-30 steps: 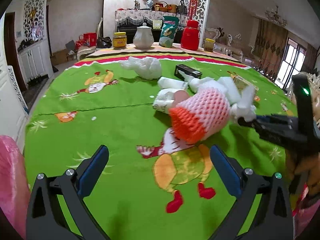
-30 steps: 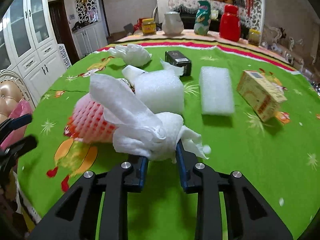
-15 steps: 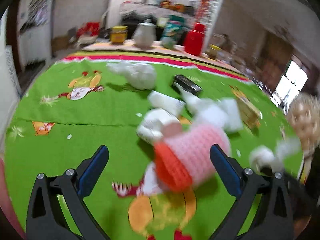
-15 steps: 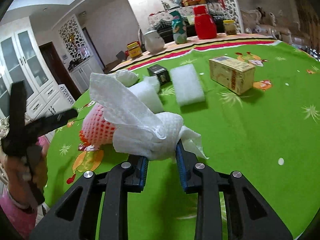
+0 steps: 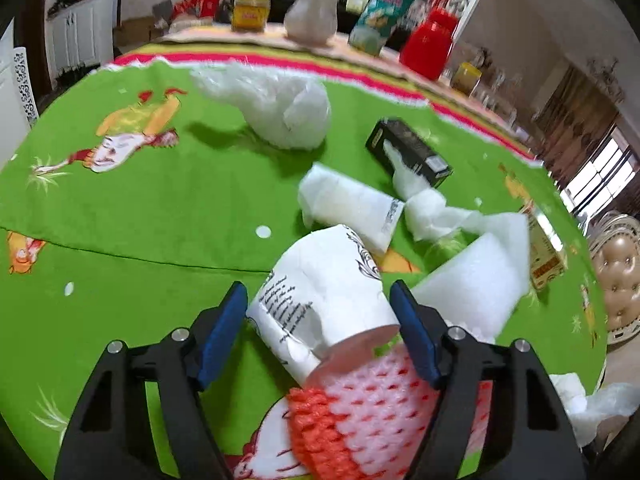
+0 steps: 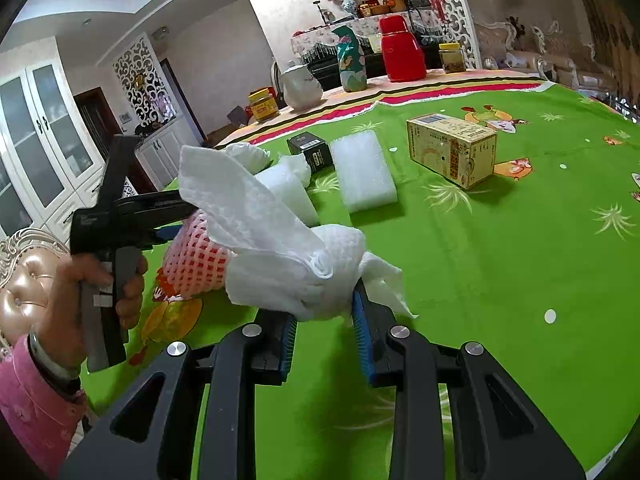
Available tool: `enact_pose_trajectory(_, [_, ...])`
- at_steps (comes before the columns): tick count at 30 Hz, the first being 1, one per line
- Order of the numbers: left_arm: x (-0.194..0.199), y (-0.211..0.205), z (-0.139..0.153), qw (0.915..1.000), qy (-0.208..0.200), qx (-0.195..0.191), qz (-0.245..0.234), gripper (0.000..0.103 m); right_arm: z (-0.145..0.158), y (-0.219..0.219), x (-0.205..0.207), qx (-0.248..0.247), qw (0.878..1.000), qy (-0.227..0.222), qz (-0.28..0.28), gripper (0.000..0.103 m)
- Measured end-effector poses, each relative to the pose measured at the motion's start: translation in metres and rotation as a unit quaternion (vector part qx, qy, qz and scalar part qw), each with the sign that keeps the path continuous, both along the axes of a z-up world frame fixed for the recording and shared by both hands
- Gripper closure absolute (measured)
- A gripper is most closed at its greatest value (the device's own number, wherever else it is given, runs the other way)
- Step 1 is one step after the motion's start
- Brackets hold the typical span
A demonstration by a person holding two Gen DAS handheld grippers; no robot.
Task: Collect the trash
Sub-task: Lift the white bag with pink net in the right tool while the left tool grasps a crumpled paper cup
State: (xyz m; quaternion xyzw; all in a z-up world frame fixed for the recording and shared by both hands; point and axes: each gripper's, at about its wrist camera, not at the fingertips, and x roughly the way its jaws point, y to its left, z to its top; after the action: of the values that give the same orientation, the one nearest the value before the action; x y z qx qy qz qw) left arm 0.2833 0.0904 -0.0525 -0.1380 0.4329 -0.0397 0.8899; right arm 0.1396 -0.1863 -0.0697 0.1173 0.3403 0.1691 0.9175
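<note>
Your right tongs [image 6: 325,320] are clamped fully closed on a wad of white paper tissue [image 6: 292,264], which stands up from the blue pads and fans out to the upper left. Your left tongs [image 5: 320,320] sit partly open and have just been closing; a crumpled paper cup [image 5: 320,292] with black print lies between the blue fingers [image 5: 222,332]. The right pad sits against the cup's side, while a narrow gap shows at the left pad, so you cannot tell from these views whether the cup is gripped. A pink-and-orange foam fruit net [image 5: 360,412] lies directly below the cup, at the near edge of the left wrist view.

In the right wrist view, your left hand [image 6: 92,288], in a pink sleeve [image 6: 32,400], holds the left tool by its handle at the left edge, with the tool's tips at the foam net.

Further out on the green worktop [image 6: 520,280] lie more items: a white foam block [image 6: 364,172], a black carton [image 6: 312,152], a yellow carton [image 6: 452,152] on its side, a folded white wrapper [image 5: 352,204], and a crumpled clear plastic bag [image 5: 276,108]. At the far edge stand a red flask [image 6: 400,50], a white teapot [image 6: 300,84] and a yellow-lidded jar [image 6: 263,105].
</note>
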Motion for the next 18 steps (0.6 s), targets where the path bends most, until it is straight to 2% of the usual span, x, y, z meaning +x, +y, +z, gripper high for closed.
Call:
enact_pose_trajectory(2, [-0.019, 0.004, 0.007, 0.9995, -0.030, 0.004, 0.003, 0.032, 0.000, -0.001, 0.000, 0.003, 1.000, 0.000, -0.001, 0.075])
enact_pose_trajectory(8, [-0.094, 0.009, 0.030, 0.9922, -0.110, 0.058, -0.003, 0.032, 0.000, 0.006, -0.004, -0.006, 1.000, -0.005, 0.014, 0.075])
enact_pose_trajectory(12, [-0.141, 0.013, 0.039, 0.9868, -0.146, 0.069, -0.009, 0.032, 0.002, 0.014, -0.008, -0.015, 0.999, -0.017, 0.034, 0.075])
enact_pose_trajectory(18, [-0.193, 0.019, 0.036, 0.9826, -0.171, 0.072, -0.012, 0.032, 0.002, 0.031, -0.013, -0.028, 0.997, -0.018, 0.076, 0.075])
